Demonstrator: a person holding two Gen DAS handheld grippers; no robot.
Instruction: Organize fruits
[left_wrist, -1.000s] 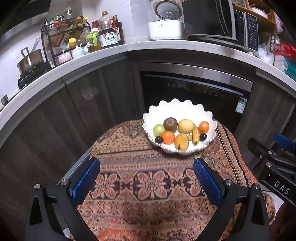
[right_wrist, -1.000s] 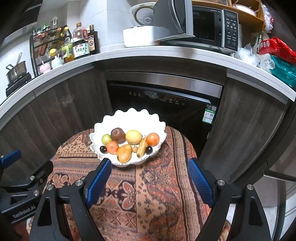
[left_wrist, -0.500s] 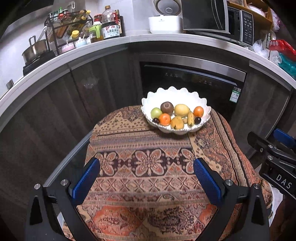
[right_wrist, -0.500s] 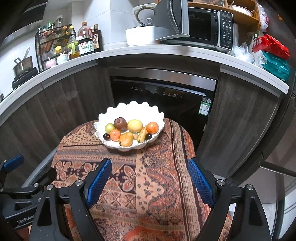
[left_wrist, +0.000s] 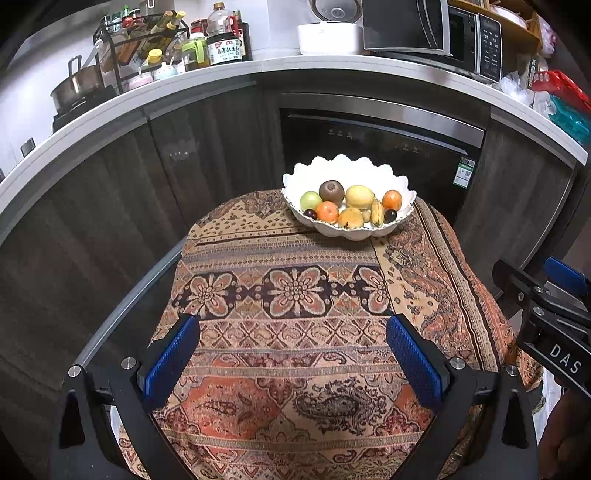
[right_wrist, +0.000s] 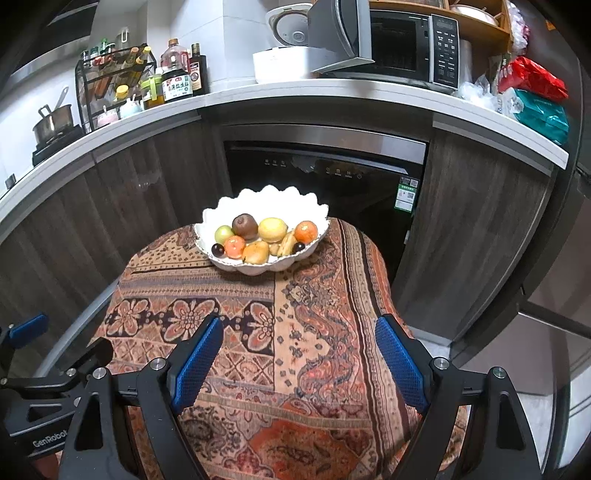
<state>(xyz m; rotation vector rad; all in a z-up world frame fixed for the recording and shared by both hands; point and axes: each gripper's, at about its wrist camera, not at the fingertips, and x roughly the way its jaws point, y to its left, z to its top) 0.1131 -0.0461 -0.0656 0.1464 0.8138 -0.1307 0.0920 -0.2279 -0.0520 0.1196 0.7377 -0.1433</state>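
A white scalloped bowl (left_wrist: 347, 168) stood at the far end of a table draped in a patterned cloth (left_wrist: 295, 332), and all the fruit lay inside it. Counted, there were two oranges, one (left_wrist: 327, 211) at the front left and one (left_wrist: 391, 199) at the right; two dark plums, one (left_wrist: 310, 213) at the left edge and one (left_wrist: 390, 214) at the right; one green apple (left_wrist: 310, 200); one brown kiwi (left_wrist: 331, 190); one yellow lemon (left_wrist: 359, 196); one yellow-orange pear-like fruit (left_wrist: 350, 218); one small banana (left_wrist: 376, 214); and a small pale piece between the last two, too small to name.

The left gripper (left_wrist: 293, 350) hung over the near part of the cloth, well apart from the bowl, its two blue pads spread wide with nothing between them. The right gripper (right_wrist: 299, 350) was likewise wide open and empty. "DAS" was printed on the right gripper's body as seen from the left wrist, and "GenRobot" on the left gripper's body as seen from the right wrist.

Behind the table a black built-in appliance (right_wrist: 325, 177) carried a green label, unreadable. On the counter (right_wrist: 258, 92) stood a dark bottle (right_wrist: 176, 83) with Chinese characters on its label, a microwave (right_wrist: 406, 48), and a white rice cooker (right_wrist: 284, 55).
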